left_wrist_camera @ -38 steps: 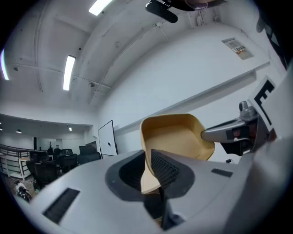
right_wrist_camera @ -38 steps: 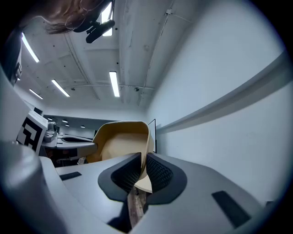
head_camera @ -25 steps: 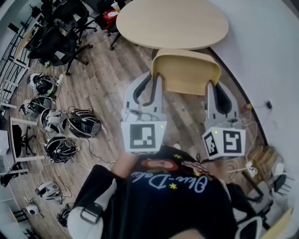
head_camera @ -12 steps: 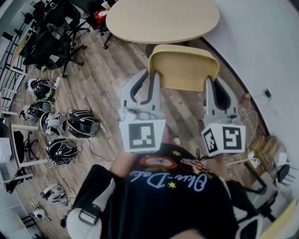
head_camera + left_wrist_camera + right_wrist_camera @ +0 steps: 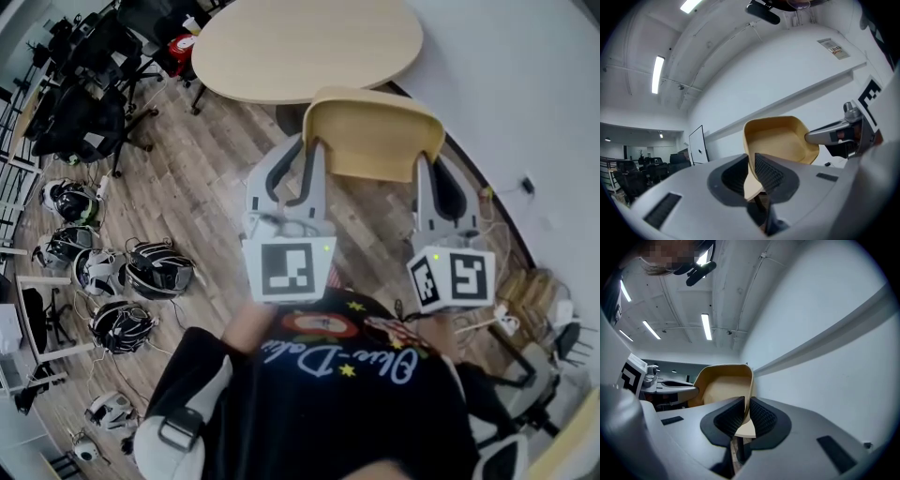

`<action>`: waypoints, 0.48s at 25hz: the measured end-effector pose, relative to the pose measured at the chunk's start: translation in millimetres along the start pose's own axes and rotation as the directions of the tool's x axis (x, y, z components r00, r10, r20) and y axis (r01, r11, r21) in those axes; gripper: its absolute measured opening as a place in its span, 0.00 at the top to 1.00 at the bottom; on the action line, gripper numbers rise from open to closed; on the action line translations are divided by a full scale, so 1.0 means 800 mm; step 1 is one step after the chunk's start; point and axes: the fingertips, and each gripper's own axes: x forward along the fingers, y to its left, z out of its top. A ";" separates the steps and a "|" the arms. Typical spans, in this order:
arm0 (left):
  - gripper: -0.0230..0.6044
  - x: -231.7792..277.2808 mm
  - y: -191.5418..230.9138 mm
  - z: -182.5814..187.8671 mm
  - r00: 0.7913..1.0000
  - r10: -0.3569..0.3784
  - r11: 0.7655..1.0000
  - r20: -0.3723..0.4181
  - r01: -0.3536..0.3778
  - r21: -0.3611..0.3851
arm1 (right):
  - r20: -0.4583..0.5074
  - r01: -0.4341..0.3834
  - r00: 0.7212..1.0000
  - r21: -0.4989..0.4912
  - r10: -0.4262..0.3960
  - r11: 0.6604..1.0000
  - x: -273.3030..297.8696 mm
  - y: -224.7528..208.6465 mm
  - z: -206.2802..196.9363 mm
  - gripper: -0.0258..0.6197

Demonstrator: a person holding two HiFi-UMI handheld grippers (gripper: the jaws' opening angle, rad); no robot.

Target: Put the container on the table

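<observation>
A tan, shallow plastic container hangs in the air over the wooden floor, held level between both grippers. My left gripper is shut on its left rim, and my right gripper is shut on its right rim. In the left gripper view the ribbed pads pinch the thin wall of the container, with the right gripper's finger reaching in from the far side. The right gripper view shows its pads clamped on the container's edge. The pale oval table lies just beyond the container.
Several helmets and cables lie on the floor at the left. Dark office chairs stand beyond them, beside the table. A white wall curves along the right, with cords and clutter at its foot.
Both grippers have carried the container forward towards the table. The table now sits further left in the head view. Both grips are unchanged.
</observation>
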 end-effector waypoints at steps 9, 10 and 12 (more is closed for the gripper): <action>0.90 0.067 0.044 -0.027 1.000 -0.023 0.999 -0.003 0.023 -0.044 | -0.029 0.021 0.999 -0.046 -0.022 0.999 0.079 -0.003 -0.008 0.90; 0.90 0.075 0.050 -0.030 1.000 -0.027 0.998 -0.004 0.027 -0.049 | -0.031 0.023 0.999 -0.058 -0.025 0.998 0.089 -0.002 -0.008 0.90; 0.90 0.093 0.062 -0.036 0.999 -0.036 0.998 -0.005 0.036 -0.053 | -0.037 0.030 0.999 -0.074 -0.033 0.997 0.109 -0.002 -0.009 0.90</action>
